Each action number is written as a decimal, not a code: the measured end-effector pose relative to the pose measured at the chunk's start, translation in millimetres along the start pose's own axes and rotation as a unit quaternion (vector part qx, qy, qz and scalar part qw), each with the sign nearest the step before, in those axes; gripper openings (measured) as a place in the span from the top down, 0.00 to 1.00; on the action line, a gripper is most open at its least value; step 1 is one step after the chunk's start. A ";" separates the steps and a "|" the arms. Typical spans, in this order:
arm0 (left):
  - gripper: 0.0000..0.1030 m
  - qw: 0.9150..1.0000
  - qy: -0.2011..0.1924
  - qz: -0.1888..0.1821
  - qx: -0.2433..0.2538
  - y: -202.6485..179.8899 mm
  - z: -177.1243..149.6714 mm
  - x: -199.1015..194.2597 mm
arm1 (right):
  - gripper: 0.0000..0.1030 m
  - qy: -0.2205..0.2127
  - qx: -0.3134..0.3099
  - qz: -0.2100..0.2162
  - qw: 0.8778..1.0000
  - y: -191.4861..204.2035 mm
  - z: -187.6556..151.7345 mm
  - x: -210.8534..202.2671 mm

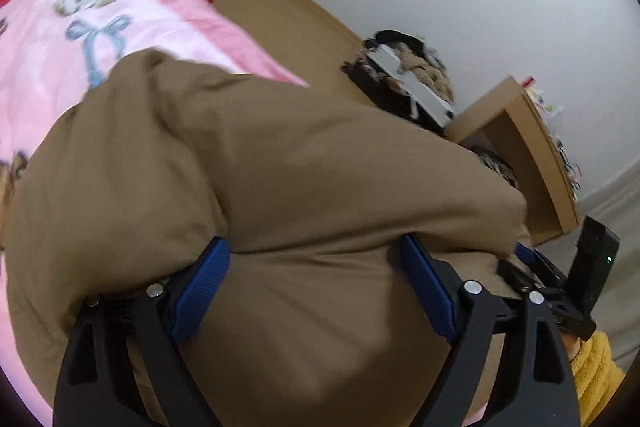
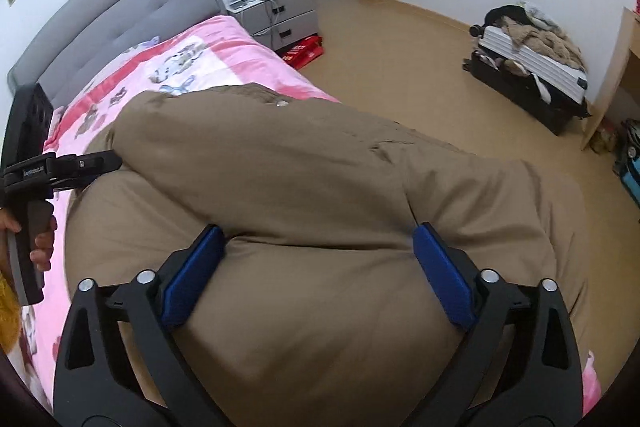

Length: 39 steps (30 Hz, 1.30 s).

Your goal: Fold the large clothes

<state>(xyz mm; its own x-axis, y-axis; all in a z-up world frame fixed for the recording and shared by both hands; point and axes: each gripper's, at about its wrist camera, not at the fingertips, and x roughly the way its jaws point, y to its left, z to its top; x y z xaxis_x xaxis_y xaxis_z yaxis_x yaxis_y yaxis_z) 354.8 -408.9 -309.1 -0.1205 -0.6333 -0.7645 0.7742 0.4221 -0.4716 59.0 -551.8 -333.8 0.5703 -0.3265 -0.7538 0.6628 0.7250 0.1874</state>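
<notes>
A bulky brown padded coat (image 1: 280,167) lies on the pink bedcover (image 1: 100,27), its upper part folded over the lower. My left gripper (image 1: 314,243) stands open above the fold edge, the blue pads wide apart and not pressing the cloth. My right gripper (image 2: 319,230) is open the same way over the coat (image 2: 300,167), with brown fabric bulging between its fingers. In the right wrist view the left tool's black body (image 2: 48,167) sits at the coat's left edge, with a hand on its handle. The right tool's black body (image 1: 592,267) shows at the right of the left wrist view.
The bed has a grey headboard (image 2: 120,27) and a grey nightstand (image 2: 276,7) beside it. Red boxes (image 2: 304,53) lie on the tan floor. An open suitcase (image 2: 532,63) heaped with clothes stands by the wall, next to a wooden desk (image 1: 520,155).
</notes>
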 end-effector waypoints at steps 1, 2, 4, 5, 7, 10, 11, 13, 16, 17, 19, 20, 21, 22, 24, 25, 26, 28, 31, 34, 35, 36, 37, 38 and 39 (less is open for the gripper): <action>0.16 1.000 -0.002 0.006 -0.009 10.6 1.5 2.1 | 0.10 0.000 0.001 0.002 1.000 -2.3 -2.8 0.7; 0.16 1.000 -0.007 0.011 -0.019 16.6 4.4 -1.2 | 0.10 -0.007 0.004 0.004 1.000 -6.7 -4.3 1.9; 0.17 0.998 -0.028 0.033 -0.050 34.6 13.0 -14.3 | 0.10 -0.014 0.018 0.013 1.000 -17.8 0.8 0.7; 0.16 0.996 -0.032 0.057 -0.066 41.5 15.6 -20.2 | 0.09 -0.019 0.022 0.004 1.000 -20.8 5.2 2.3; 0.17 0.992 -0.022 0.077 -0.095 54.4 20.1 -22.1 | 0.09 -0.033 0.042 -0.025 0.998 -39.1 9.5 -2.2; 0.16 0.987 0.020 0.110 -0.118 64.3 27.0 -13.0 | 0.08 -0.004 0.089 -0.057 0.994 -68.0 12.3 9.4; 0.16 0.983 0.018 0.144 -0.110 58.5 26.8 -14.7 | 0.08 0.014 0.102 -0.060 0.993 -78.3 10.6 16.7; 0.17 0.979 -0.016 0.181 -0.087 40.2 27.2 -29.8 | 0.08 0.006 0.113 -0.078 0.990 -85.7 11.9 11.7; 0.16 0.981 -0.072 0.175 -0.045 10.3 19.6 -61.2 | 0.08 -0.022 0.135 -0.072 0.988 -84.4 13.4 -14.0; 0.16 0.980 -0.097 0.170 -0.032 -1.3 13.3 -75.1 | 0.08 -0.047 0.133 -0.068 0.988 -78.2 12.4 -32.4; 0.05 0.976 -0.144 0.159 -0.021 -21.8 -2.0 -99.4 | 0.08 -0.091 0.095 -0.069 0.989 -53.0 6.2 -71.5; 0.05 0.975 -0.164 0.148 -0.023 -29.1 -9.2 -108.4 | 0.08 -0.100 0.079 -0.081 0.989 -41.9 3.2 -84.0; 0.05 0.973 -0.181 0.137 -0.028 -38.5 -14.0 -117.2 | 0.08 -0.113 0.059 -0.094 0.987 -26.9 -2.2 -101.2; 0.05 0.972 -0.195 0.127 -0.036 -46.8 -24.9 -129.2 | 0.08 -0.119 0.045 -0.103 0.986 -12.8 -8.2 -117.0; 0.05 0.969 -0.200 0.138 -0.048 -69.2 -44.8 -150.6 | 0.08 -0.123 0.035 -0.118 0.985 6.4 -18.7 -144.1; 0.05 0.967 -0.199 0.152 -0.049 -78.8 -52.6 -157.1 | 0.08 -0.134 0.034 -0.127 0.982 16.8 -26.0 -160.0; 0.05 0.966 -0.199 0.160 -0.047 -90.0 -63.0 -166.3 | 0.08 -0.142 0.033 -0.131 0.981 24.7 -30.2 -173.0; 0.05 0.965 -0.200 0.168 -0.038 -112.6 -83.1 -183.2 | 0.08 -0.158 0.028 -0.131 0.978 42.3 -43.2 -200.8; 0.05 0.968 -0.177 0.180 -0.005 -147.3 -108.1 -200.4 | 0.08 -0.153 0.018 -0.127 0.980 58.7 -55.4 -232.8; 0.05 0.963 -0.165 0.206 0.052 -180.1 -130.1 -209.5 | 0.08 -0.140 -0.011 -0.134 0.981 71.9 -69.5 -253.7; 0.05 0.961 -0.165 0.213 0.066 -188.0 -135.4 -210.8 | 0.08 -0.137 -0.018 -0.137 0.981 78.0 -73.9 -258.7; 0.05 0.958 -0.167 0.222 0.078 -195.6 -140.8 -212.7 | 0.08 -0.135 -0.023 -0.139 0.981 80.6 -77.6 -264.8; 0.05 0.954 -0.169 0.231 0.087 -202.6 -146.6 -215.6 | 0.08 -0.135 -0.027 -0.144 0.980 85.2 -81.9 -272.1; 0.05 0.951 -0.170 0.239 0.094 -210.7 -152.4 -220.0 | 0.08 -0.136 -0.028 -0.152 0.978 87.9 -85.4 -281.3; 0.05 0.952 -0.170 0.235 0.096 -216.9 -157.0 -224.8 | 0.08 -0.139 -0.023 -0.158 0.977 89.4 -87.8 -290.3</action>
<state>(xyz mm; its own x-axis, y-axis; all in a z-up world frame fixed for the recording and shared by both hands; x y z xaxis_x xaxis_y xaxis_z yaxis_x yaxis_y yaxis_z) 116.3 -256.2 -104.0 0.4510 -0.5906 -0.6692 0.7959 0.6055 0.0021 -89.9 -339.0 -153.5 0.4552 -0.6852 -0.5686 0.8078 0.5864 -0.0600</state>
